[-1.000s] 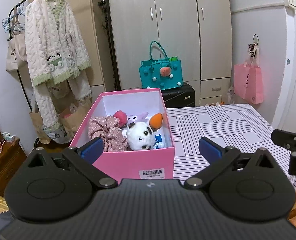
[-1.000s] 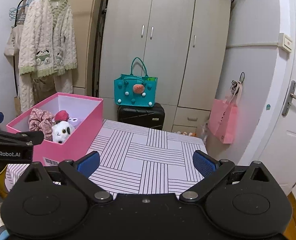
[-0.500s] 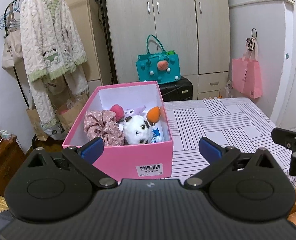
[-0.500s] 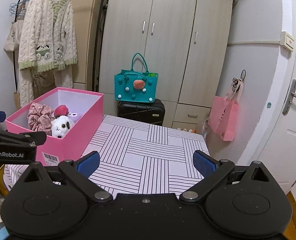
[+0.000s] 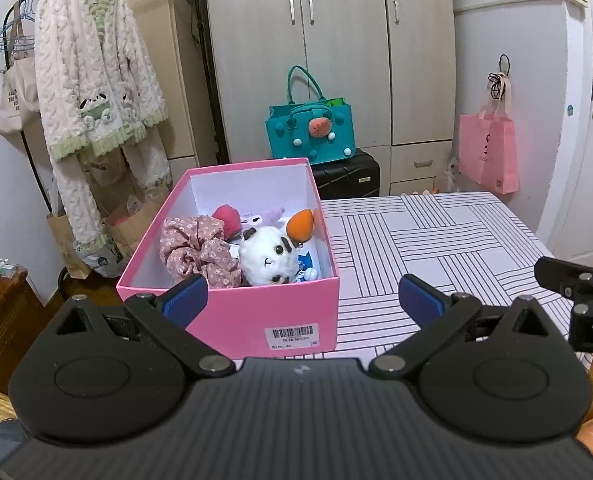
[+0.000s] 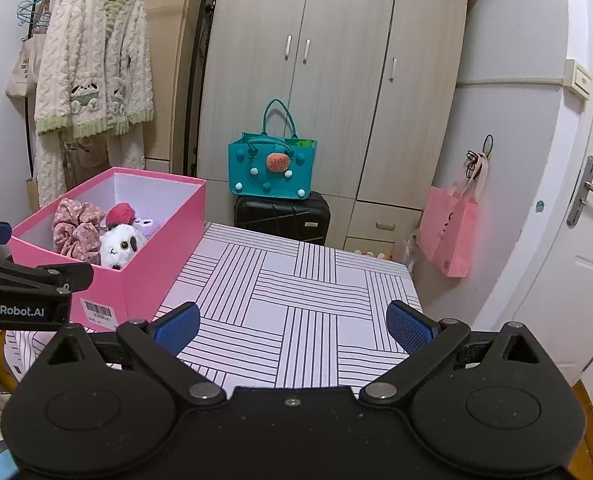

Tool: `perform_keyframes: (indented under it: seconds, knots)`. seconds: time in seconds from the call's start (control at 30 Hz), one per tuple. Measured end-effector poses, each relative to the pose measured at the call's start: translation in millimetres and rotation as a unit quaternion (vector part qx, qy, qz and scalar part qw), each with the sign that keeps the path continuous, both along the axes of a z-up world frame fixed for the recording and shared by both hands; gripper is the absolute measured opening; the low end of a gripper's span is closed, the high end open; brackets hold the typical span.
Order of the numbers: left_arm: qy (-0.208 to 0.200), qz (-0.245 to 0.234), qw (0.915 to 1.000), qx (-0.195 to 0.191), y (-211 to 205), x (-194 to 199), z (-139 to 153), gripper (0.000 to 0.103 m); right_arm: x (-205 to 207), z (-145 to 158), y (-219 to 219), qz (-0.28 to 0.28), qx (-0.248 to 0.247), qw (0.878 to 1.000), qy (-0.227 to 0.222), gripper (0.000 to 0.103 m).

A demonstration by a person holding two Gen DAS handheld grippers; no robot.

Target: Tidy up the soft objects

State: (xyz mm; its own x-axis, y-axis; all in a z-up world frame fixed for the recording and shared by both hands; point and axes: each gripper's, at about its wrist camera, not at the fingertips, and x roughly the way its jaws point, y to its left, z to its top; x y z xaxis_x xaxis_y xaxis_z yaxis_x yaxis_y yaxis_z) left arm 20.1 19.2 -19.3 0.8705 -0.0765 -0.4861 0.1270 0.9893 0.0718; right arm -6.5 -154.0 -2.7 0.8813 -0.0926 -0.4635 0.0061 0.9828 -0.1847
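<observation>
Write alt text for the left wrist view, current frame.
An open pink box on a striped table holds a floral scrunchie, a white plush toy and other small soft items. The open left gripper hovers before it, empty.

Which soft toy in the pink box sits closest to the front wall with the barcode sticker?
The white plush animal, right behind that wall; the floral scrunchie lies beside it, left.

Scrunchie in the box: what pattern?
Dusty pink with small white flowers; the scrunchie shows best in the left wrist view.
</observation>
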Motion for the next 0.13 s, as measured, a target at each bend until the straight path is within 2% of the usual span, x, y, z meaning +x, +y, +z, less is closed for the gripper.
perform_keyframes:
  seconds: [0.13]
  knots:
    - [-0.006, 0.000, 1.0000, 0.001, -0.5, -2.2, 0.4, 0.103, -0.7, -0.5, -1.3, -0.003, 0.002, 1.000, 0.001, 0.101]
